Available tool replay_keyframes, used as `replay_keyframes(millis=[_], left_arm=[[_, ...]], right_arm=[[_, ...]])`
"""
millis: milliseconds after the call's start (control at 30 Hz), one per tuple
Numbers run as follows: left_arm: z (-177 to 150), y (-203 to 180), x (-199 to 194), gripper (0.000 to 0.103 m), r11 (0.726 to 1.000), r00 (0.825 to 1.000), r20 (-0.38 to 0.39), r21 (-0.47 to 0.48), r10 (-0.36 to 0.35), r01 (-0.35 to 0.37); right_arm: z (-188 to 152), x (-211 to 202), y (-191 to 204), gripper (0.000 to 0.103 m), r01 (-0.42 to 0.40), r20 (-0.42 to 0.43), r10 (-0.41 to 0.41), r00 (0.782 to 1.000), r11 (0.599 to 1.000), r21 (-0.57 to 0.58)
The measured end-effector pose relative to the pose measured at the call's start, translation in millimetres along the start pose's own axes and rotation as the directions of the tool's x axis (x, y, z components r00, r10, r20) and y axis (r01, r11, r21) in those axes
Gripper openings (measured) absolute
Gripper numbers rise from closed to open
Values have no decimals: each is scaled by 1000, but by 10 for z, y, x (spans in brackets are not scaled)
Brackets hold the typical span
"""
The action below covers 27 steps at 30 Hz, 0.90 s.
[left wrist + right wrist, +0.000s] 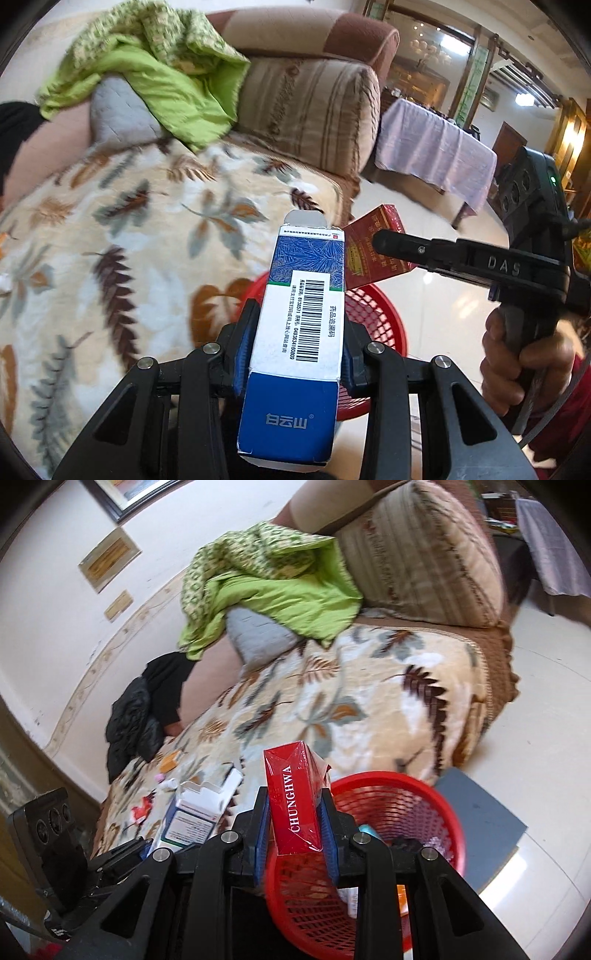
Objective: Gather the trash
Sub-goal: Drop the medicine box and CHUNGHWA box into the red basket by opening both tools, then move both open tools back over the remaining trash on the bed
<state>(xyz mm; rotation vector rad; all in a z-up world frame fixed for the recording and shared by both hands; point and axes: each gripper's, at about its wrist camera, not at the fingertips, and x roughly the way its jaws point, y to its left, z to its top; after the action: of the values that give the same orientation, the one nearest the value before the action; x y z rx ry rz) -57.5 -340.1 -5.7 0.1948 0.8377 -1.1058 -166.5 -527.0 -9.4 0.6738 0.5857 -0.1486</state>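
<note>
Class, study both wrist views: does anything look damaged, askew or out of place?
The blue-and-white medicine box in the left gripper has its end flap open. Small litter lies on the leaf-print blanket, outside the red basket.

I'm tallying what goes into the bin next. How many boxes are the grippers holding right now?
2. The blue-and-white medicine box is clamped in the left gripper; the red cigarette pack is clamped in the right gripper, over the red basket. More trash inside it may be hidden.

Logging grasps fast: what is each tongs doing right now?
Left tongs: closed on the blue box.
Right tongs: closed on the red pack, above the red basket.
</note>
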Motion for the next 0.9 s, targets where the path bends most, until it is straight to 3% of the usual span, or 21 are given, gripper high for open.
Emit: replay_keyframes(millis=[67,100,133,367,600,767,900], left_arm=[[30,-9,115,49,999,999,-31,-26,-30,29],[36,-1,150,55,999,999,-37,-42,-35,34],[33,12,151,55,998,999,-35,-53,-39,37],[20,197,-55,60,995,1000,2,-92,-22,22],[-50,599,-402,63,985,995,41,-149,92,-85],[-163,1009,-664,63,959,983,51,-235,176,-159],[-289,1410,-877,63,922,970,53,-326,237,-207]], right_arm=[[-5,16,-116,38,28,-10,-28,1000,999,31],[-9,15,-164,49,37,-10,-37,999,998,44],[-13,0,-207,54,51,-1,-51,999,997,52],[23,19,-163,54,21,9,-21,1000,999,42],[-23,247,325,54,-86,-40,83,996,994,-66],[-105,520,826,54,-136,-101,119,988,973,-187],[-168,769,1162,54,-182,-154,148,977,954,-238]])
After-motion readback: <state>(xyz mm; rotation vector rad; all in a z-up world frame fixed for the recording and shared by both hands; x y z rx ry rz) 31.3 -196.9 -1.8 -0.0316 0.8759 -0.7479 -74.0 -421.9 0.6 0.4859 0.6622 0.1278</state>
